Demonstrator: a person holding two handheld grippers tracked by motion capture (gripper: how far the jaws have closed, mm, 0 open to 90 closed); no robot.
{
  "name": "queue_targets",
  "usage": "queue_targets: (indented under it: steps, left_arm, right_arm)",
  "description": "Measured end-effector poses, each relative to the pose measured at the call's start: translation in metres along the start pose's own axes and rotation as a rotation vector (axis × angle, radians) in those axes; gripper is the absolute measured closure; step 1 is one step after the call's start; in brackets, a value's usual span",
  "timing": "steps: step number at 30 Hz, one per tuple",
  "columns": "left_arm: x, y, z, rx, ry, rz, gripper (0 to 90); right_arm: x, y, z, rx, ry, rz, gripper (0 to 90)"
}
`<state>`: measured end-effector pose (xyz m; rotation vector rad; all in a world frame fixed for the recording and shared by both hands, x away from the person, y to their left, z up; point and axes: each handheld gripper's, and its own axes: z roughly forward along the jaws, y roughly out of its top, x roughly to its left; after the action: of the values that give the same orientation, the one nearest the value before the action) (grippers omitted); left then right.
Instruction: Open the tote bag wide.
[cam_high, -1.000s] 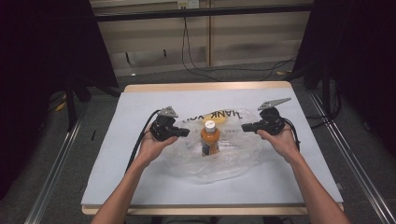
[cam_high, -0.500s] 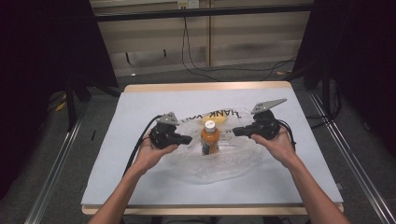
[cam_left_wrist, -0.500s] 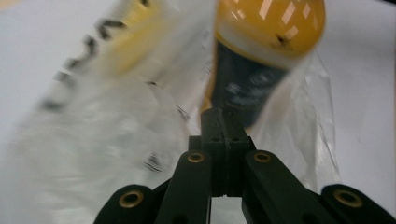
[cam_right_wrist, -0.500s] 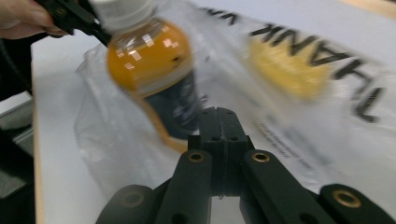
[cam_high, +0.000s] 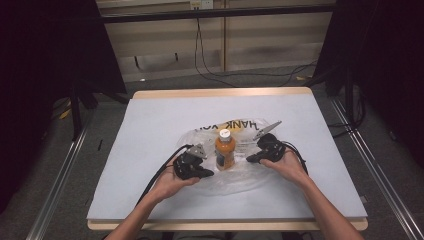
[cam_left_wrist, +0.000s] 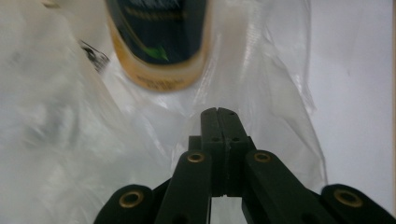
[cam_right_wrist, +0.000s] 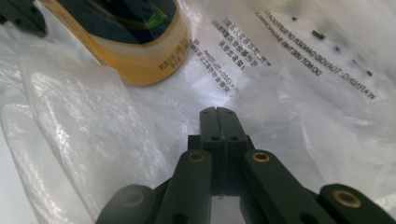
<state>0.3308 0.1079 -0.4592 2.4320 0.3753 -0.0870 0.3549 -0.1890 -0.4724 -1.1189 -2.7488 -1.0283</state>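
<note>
**Bottle on the plastic bag, both grippers lowered to its sides**

Bottle (cam_high: 225, 150) of orange drink stood upright on a crumpled clear plastic bag (cam_high: 250, 175) near the middle of the white table (cam_high: 150, 125). Compared with a second earlier, both hands had come down and toward the person: the left gripper (cam_high: 206, 174) had dropped from level with the bottle's shoulder to the bag beside its base, and the right gripper (cam_high: 250, 159) had sunk to the bag on the other side. The bottle itself had not shifted. That suggested the work had turned from the bottle to the bag, probably to catch the film at either side and draw it up around the bottle.

In the left gripper view the black jaws were pressed flat together, with nothing visibly pinched between them; their tips hovered just over the wrinkled bag (cam_left_wrist: 70, 140), the bottle's base (cam_left_wrist: 159, 70) close ahead. The right gripper view showed the same: jaws clenched shut on nothing, pointing at the printed film (cam_right_wrist: 280, 93) just beside the bottle (cam_right_wrist: 140, 56). Neither gripper touched the bottle.
</note>
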Motion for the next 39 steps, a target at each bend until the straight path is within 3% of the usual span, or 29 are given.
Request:
queue_targets:
  steps: [2,3,7,13,15,16,18,19,20,21,23,27,28,30,35,36,39]
  left_arm:
    - [-0.002,-0.005,0.001,0.011,-0.021,-0.01,90.0]
    - [-0.003,-0.009,0.004,0.015,-0.005,-0.012,90.0]
    - [-0.003,-0.016,0.002,0.004,-0.033,-0.032,90.0]
    - [-0.01,-0.016,0.001,0.016,-0.055,-0.002,90.0]
    - [-0.01,-0.015,0.001,0.033,-0.045,0.012,90.0]
    - [-0.01,-0.015,0.001,-0.008,-0.053,-0.002,90.0]
    - [-0.009,-0.015,0.001,-0.033,-0.05,-0.009,90.0]
    - [-0.007,-0.015,-0.003,-0.052,-0.04,-0.025,90.0]
    - [-0.007,-0.015,-0.003,-0.052,-0.04,-0.025,90.0]
    - [-0.006,-0.017,-0.002,-0.1,-0.055,-0.043,90.0]
    - [-0.005,-0.017,-0.005,-0.14,-0.039,-0.061,90.0]
    - [-0.007,-0.017,-0.013,-0.179,-0.013,-0.055,90.0]
    - [-0.008,-0.017,-0.016,-0.21,-0.008,-0.052,90.0]
    - [-0.009,-0.019,-0.026,-0.264,0.014,-0.058,90.0]
    - [-0.007,-0.026,-0.036,-0.311,0.034,-0.082,90.0]
    - [-0.006,-0.028,-0.04,-0.324,0.054,-0.086,90.0]
    - [-0.004,-0.03,-0.044,-0.348,0.052,-0.096,90.0]
  right_arm:
    - [0.0,-0.004,-0.003,0.002,-0.005,0.0,90.0]
    - [0.001,-0.005,-0.004,0.005,-0.002,0.003,90.0]
    - [0.009,-0.018,-0.011,0.006,0.025,-0.028,90.0]
    - [0.015,-0.025,-0.014,0.007,0.05,-0.053,90.0]
    - [0.018,-0.028,-0.014,0.001,0.055,-0.051,90.0]
    - [0.018,-0.03,-0.016,-0.02,0.055,-0.049,90.0]
    - [0.018,-0.031,-0.017,-0.027,0.052,-0.04,90.0]
    - [0.016,-0.032,-0.02,-0.075,0.055,-0.029,90.0]
    - [0.016,-0.032,-0.02,-0.075,0.055,-0.029,90.0]
    - [0.016,-0.032,-0.025,-0.118,0.054,-0.018,90.0]
    - [0.016,-0.031,-0.029,-0.157,0.049,-0.014,90.0]
    - [0.017,-0.03,-0.036,-0.216,0.04,-0.013,90.0]
    - [0.019,-0.029,-0.04,-0.25,0.022,-0.013,90.0]
    - [0.022,-0.029,-0.044,-0.276,-0.001,-0.017,90.0]
    - [0.024,-0.031,-0.05,-0.313,-0.027,-0.01,90.0]
    - [0.026,-0.032,-0.053,-0.325,-0.033,-0.01,90.0]
    - [0.026,-0.032,-0.056,-0.338,-0.037,-0.006,90.0]
